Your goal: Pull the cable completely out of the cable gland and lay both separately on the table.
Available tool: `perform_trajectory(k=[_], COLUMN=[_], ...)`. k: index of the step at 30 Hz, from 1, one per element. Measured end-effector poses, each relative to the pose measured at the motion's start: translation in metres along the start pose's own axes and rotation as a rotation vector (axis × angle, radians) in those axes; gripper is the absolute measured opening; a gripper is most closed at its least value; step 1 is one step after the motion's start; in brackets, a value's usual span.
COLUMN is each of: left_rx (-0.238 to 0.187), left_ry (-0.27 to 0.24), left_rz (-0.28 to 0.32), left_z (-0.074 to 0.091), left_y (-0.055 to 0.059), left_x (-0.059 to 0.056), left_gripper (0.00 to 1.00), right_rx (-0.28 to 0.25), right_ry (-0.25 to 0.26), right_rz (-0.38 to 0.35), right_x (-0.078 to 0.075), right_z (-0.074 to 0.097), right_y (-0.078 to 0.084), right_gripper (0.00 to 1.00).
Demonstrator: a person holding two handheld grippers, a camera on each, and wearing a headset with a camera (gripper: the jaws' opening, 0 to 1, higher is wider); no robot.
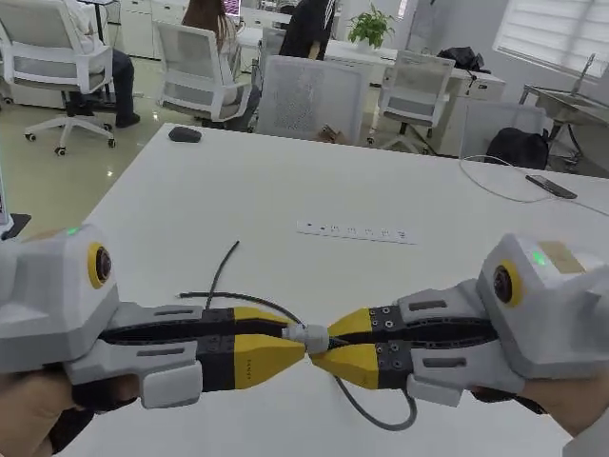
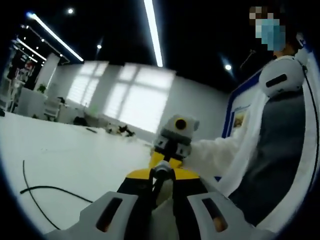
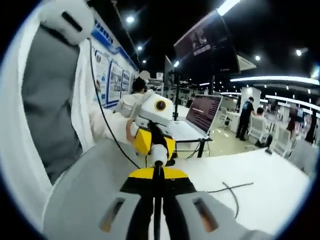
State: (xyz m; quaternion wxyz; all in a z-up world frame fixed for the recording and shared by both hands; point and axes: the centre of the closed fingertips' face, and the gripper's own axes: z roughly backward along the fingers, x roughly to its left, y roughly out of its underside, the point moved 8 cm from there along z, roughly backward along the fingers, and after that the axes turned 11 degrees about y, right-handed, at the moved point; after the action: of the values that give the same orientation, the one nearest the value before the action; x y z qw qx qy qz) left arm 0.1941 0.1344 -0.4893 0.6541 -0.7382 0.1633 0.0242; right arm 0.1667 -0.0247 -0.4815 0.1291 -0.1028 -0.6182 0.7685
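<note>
Currently | left gripper (image 1: 294, 347) closed on cable gland (image 1: 306, 334) at its tips | right gripper (image 1: 321, 345) opposite, clamped on grey cable (image 1: 366, 417) looping beneath it

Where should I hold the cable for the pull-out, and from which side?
Grip the cable right where it leaves the cable gland, coming end-on from the side of the right gripper, opposite the left gripper on the gland. It is thin and limp, so a close hold likely pulls straight along the gland's bore.

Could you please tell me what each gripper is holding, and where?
Left gripper clamps the cable gland; right gripper clamps the cable right beside the gland.
</note>
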Motion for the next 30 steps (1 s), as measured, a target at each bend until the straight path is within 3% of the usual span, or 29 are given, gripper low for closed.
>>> perform_trajectory(k=[1, 2, 3, 4, 5, 7, 10, 13, 16, 20, 22, 24, 26, 30], left_rx=[0.004, -0.013, -0.013, -0.017, -0.027, -0.033, -0.036, -0.026, -0.021, -0.026, -0.005, -0.012, -0.044, -0.035], left_ry=[-0.016, -0.036, -0.022, -0.018, -0.029, -0.039, -0.047, -0.045, -0.028, -0.036, -0.045, -0.033, -0.016, -0.005], left_rz=[-0.008, -0.017, -0.024, -0.076, -0.092, -0.083, -0.109, -0.129, -0.131, -0.127, -0.119, -0.097, -0.068, 0.011], left_z=[0.0, -0.004, -0.003, -0.003, -0.003, -0.002, -0.002, -0.005, -0.006, -0.004, -0.004, -0.004, -0.004, -0.001], left_y=[0.001, 0.0, -0.002, -0.006, -0.007, -0.007, -0.009, -0.008, -0.008, -0.008, -0.006, -0.007, -0.008, -0.004], left_x=[0.0, 0.002, 0.0, 0.0, 0.0, 0.0, 0.001, -0.001, -0.001, -0.001, 0.001, 0.0, 0.0, 0.003], left_gripper=[0.14, 0.14, 0.14, 0.15, 0.15, 0.15, 0.15, 0.15, 0.15, 0.15, 0.15, 0.15, 0.15, 0.14], right_rx=[0.028, -0.004, -0.028, -0.061, -0.078, -0.102, -0.119, -0.105, -0.12, -0.119, -0.086, -0.107, -0.116, -0.064], right_ry=[0.013, 0.035, 0.022, -0.014, -0.016, -0.031, -0.02, -0.035, -0.013, -0.025, -0.008, -0.014, -0.014, 0.011], right_rz=[-0.061, -0.033, -0.039, -0.15, -0.214, -0.29, -0.249, -0.261, -0.207, -0.244, -0.173, -0.122, -0.122, -0.017], right_x=[-0.004, -0.008, -0.009, -0.007, -0.009, -0.011, -0.012, -0.009, -0.009, -0.011, -0.011, -0.009, -0.007, -0.006], right_z=[0.001, 0.001, 0.001, 0.004, 0.005, 0.008, 0.012, 0.007, 0.005, 0.001, 0.0, 0.001, 0.002, -0.004], right_y=[0.001, 0.001, 0.0, -0.002, -0.003, -0.006, -0.011, -0.014, -0.016, -0.016, -0.014, -0.017, -0.019, -0.021], right_gripper=[0.02, 0.02, 0.03, 0.04, 0.08, 0.2, 0.16, 0.18, 0.12, 0.11, 0.11, 0.1, 0.09, 0.08])
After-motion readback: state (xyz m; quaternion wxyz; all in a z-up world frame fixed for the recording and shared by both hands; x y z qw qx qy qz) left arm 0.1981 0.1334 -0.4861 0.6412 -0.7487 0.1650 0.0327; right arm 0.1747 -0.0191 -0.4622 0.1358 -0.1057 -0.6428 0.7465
